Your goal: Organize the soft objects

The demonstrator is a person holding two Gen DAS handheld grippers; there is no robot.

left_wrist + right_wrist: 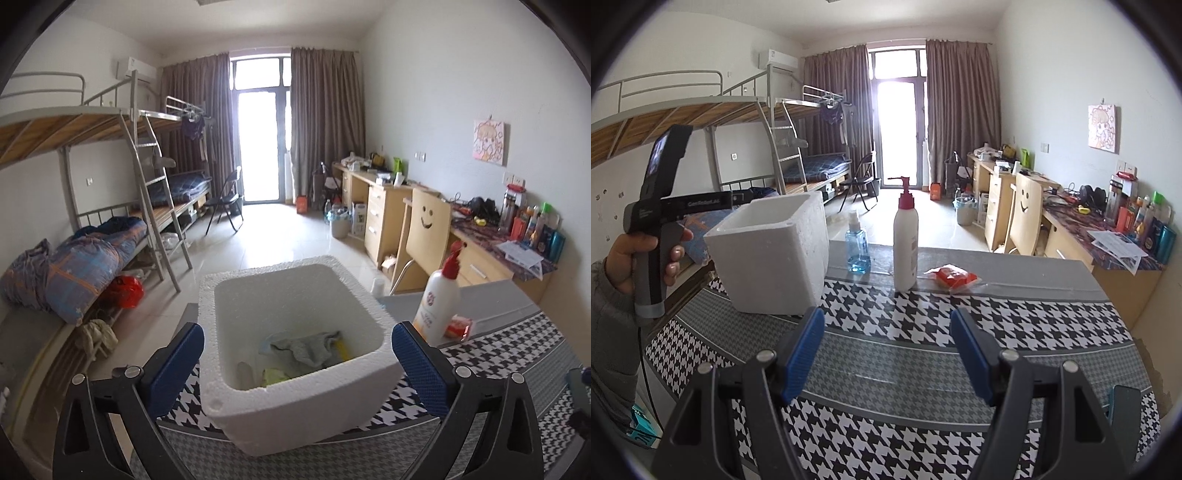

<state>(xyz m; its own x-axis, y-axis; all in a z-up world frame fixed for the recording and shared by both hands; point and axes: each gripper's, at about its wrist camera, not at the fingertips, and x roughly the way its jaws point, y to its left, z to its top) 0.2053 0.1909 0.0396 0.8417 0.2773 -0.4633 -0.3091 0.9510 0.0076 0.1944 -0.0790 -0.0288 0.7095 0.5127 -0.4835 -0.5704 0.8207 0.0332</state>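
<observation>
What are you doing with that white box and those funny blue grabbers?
A person is tidying soft things into the white foam box on the checkered table. A grey cloth and some other soft bits already lie inside. The left gripper hangs open above the box, holding nothing. The right gripper is open too, over bare tablecloth. A lotion bottle, a blue spray bottle and a red packet stand untouched behind.
</observation>
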